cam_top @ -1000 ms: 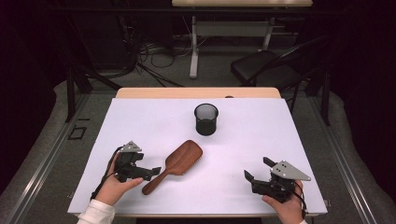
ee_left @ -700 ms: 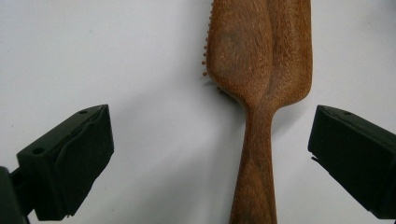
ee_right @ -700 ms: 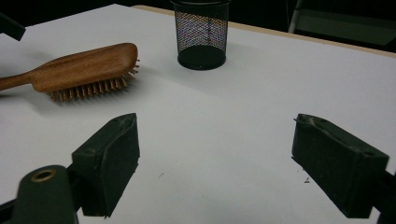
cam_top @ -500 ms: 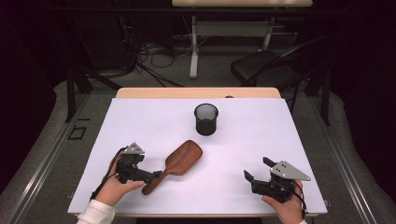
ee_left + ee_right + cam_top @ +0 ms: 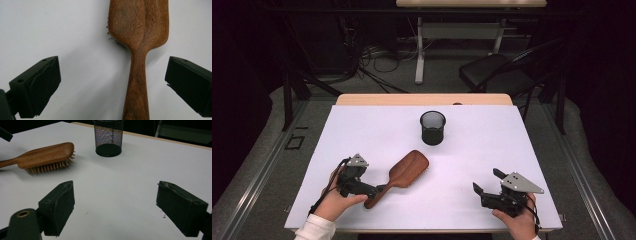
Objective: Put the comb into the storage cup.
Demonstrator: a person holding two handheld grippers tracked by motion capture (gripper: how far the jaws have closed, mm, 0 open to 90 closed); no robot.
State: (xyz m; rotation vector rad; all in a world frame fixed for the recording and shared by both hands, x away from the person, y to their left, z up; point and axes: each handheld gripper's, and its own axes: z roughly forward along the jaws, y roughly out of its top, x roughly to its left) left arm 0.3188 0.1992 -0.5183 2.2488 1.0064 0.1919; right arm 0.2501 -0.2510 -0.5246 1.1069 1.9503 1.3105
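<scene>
Left gripper gaping wide astride the wooden hairbrush handle, untouched, right gripper wide, empty, mesh cup beyond.

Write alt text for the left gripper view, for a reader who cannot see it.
A brown wooden paddle hairbrush lies bristles-down on a white table, its handle running between the left gripper's two black jaws. The jaws stand wide open, touching nothing; the handle sits nearer the right-hand jaw in this picture.
</scene>
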